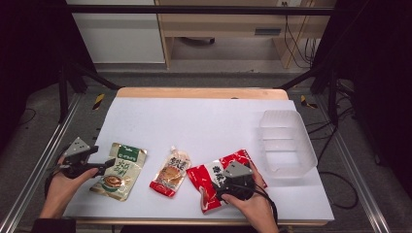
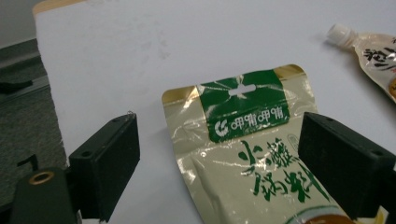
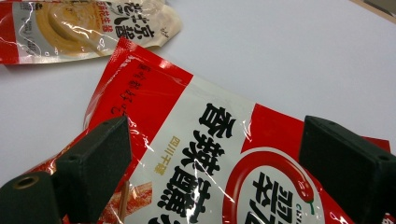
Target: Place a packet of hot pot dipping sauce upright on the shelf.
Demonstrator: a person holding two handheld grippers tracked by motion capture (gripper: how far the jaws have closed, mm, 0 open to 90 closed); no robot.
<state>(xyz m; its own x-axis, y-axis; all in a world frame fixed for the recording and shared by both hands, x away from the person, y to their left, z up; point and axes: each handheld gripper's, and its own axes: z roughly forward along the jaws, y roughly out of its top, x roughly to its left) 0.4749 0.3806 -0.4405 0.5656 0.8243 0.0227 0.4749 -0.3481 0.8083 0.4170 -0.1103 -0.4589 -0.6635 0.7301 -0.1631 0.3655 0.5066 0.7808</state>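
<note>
A beige pouch with a green header [image 2: 252,154] lies flat on the white table top; in the high view the beige pouch [image 1: 119,171] is at the front left. My left gripper [image 2: 224,163] is open, its jaws wide to either side of the pouch's upper half. From above, the left gripper [image 1: 110,164] reaches the pouch's left edge. A red and white pouch [image 3: 210,163] lies at the front right, and my right gripper [image 3: 212,168] hovers open just over it. In the high view the right gripper [image 1: 222,187] covers part of the red pouch [image 1: 204,175].
A spouted orange-and-cream pouch [image 1: 170,173] lies between the other two. A clear plastic tub [image 1: 286,141] stands at the table's right edge. The white table top [image 1: 204,121] runs bare toward the back; a wooden strip borders its far side.
</note>
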